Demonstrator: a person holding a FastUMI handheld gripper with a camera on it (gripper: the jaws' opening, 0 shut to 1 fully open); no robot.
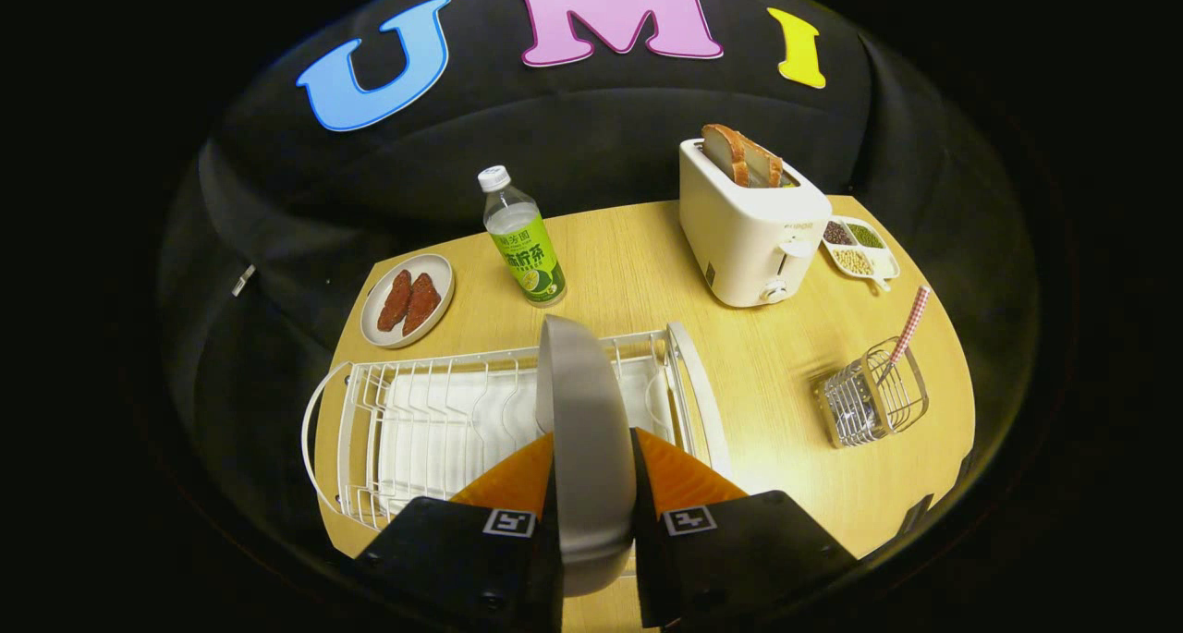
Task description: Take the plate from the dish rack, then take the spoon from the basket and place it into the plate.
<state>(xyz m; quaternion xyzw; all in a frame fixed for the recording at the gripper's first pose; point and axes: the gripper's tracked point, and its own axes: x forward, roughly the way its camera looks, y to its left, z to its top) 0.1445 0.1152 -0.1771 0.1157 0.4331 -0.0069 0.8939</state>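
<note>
While the plate is standing on edge between the two orange fingers, the gripper is pinching it from both sides, its jaws closed down to the plate's thickness. The plate is sitting over the dish rack, and whether its lower rim is free of the wires is hidden by the fingers. To do this step well, the person should be lifting straight up from the dish rack, keeping the plate vertical until it is clear, since any twist could be catching it on the wires. The bare table to the right of the dish rack is offering room to lay it flat. Farther right of the dish rack, the spoon is standing in the wire basket, handle upward.
</note>
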